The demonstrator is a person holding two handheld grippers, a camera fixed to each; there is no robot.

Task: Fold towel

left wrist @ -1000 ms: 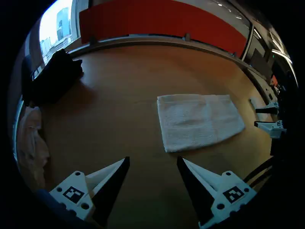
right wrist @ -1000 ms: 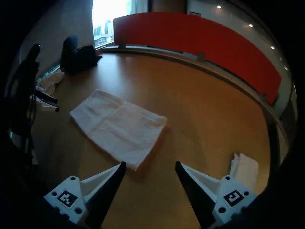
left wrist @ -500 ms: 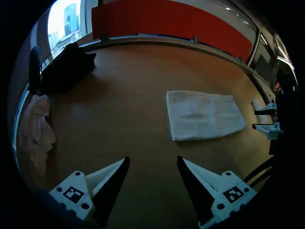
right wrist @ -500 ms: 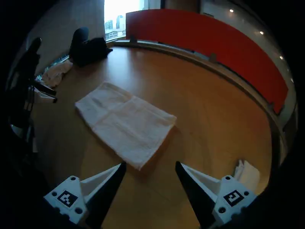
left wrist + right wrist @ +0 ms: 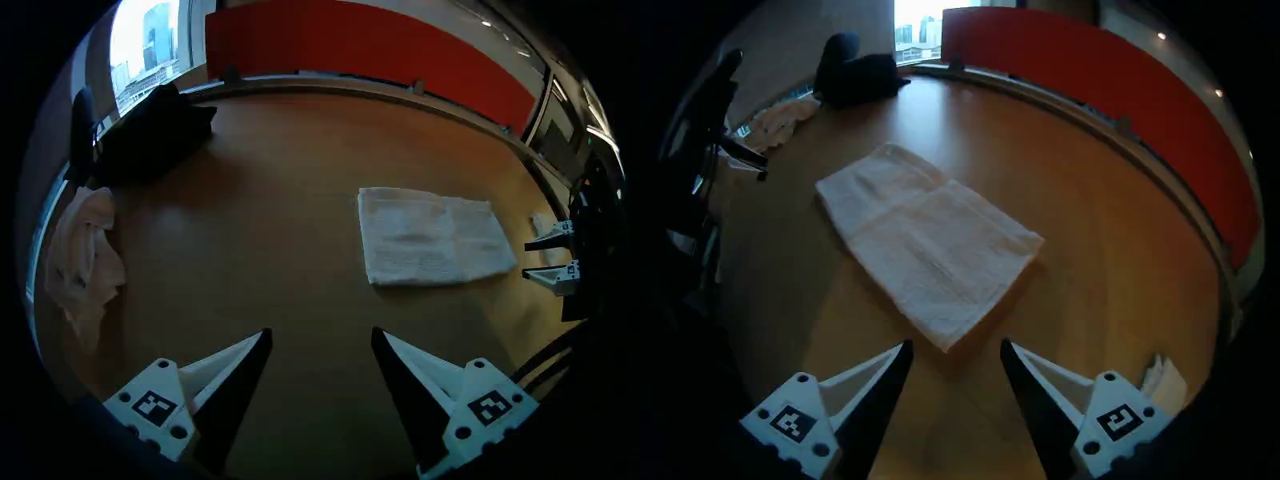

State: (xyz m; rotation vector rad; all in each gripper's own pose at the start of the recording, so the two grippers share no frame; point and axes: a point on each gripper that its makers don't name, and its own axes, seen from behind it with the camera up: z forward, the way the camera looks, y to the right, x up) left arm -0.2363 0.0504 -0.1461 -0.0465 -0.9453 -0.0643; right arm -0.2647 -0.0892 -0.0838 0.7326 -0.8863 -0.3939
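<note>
A white towel [image 5: 432, 236] [image 5: 928, 240] lies folded flat on the wooden table [image 5: 264, 208]. In the left gripper view it is ahead and to the right of my left gripper [image 5: 320, 340], well apart from it. My left gripper is open with nothing between its fingers. In the right gripper view the towel's near corner sits just in front of my right gripper [image 5: 954, 352], which is open and a little narrower than before, holding nothing. The right gripper [image 5: 552, 256] also appears at the far right of the left gripper view, beside the towel's right edge.
A crumpled white cloth [image 5: 80, 256] [image 5: 780, 120] lies at the table's left edge. A black bag [image 5: 152, 132] [image 5: 860, 72] sits at the back by the window. An orange panel [image 5: 360, 48] runs along the far edge. Another small white cloth [image 5: 1164, 384] lies at the near right.
Both cameras swung so the towel shifted right in each view. The right gripper came closer to the towel's near corner and its fingers narrowed slightly. The towel itself has not moved.
</note>
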